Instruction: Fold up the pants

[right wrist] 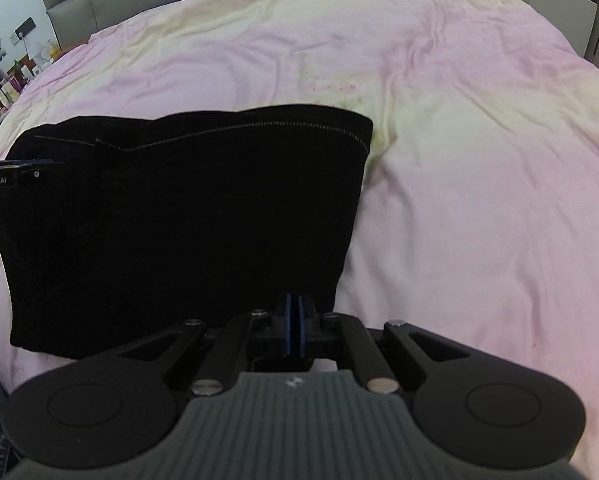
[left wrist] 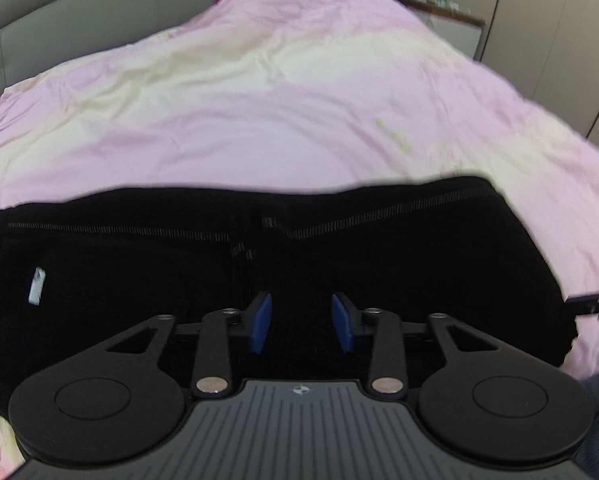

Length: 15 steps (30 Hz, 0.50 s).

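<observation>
The black pants (right wrist: 179, 220) look soft and limp, best pinched at a corner; left tool (left wrist: 301, 322) stands apart, right tool (right wrist: 295, 320) together, empty.

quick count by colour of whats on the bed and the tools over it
black: 1 pants
pink: 1 bedspread
black with blue pads: 2 tools, left tool and right tool
total: 4

The black pants (right wrist: 179, 220) lay folded into a compact, roughly rectangular bundle on the bed, flat, with a line of pale stitching running near the far edge and a small white tag (left wrist: 37, 286).
</observation>
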Available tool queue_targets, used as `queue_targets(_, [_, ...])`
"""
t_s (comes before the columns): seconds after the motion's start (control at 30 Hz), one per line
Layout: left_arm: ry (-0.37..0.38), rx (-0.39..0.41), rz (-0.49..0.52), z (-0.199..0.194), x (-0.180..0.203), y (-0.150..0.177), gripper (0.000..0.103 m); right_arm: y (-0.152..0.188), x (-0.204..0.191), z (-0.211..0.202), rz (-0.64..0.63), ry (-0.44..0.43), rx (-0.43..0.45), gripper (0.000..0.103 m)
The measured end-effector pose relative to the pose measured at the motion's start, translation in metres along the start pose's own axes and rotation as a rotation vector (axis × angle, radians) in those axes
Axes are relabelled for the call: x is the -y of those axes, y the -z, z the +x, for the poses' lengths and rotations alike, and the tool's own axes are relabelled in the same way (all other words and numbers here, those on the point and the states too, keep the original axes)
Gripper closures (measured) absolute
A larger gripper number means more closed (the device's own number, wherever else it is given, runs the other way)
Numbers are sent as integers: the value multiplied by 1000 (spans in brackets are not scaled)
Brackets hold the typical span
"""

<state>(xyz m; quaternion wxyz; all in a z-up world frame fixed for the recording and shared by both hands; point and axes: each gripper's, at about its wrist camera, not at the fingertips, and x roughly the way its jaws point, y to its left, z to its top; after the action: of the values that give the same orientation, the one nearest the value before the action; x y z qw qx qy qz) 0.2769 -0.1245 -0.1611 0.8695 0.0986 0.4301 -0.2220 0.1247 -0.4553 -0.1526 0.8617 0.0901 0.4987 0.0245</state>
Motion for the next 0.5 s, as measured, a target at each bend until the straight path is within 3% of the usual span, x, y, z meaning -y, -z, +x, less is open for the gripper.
queue_targets(0.07, [-48,-37,18,13,2,8,65,9,-1,4,-1,8,-8,103])
queue_targets(0.23, [-48,-71,-24,19,-3,11,65,23,-2,-13,-24,23,-8,99])
queue_targets(0.27, [-55,-71,-12,18,0,11,65,28,-5,-19,-43,37,-9,94])
queue_targets(0.33, [-63,-73,-3,18,2,11,65,39,-14,-27,-77,40,-15,62])
queue_targets(0.5, [-62,-69,-15,18,1,14,65,46,-26,-11,-50,57,-30,60])
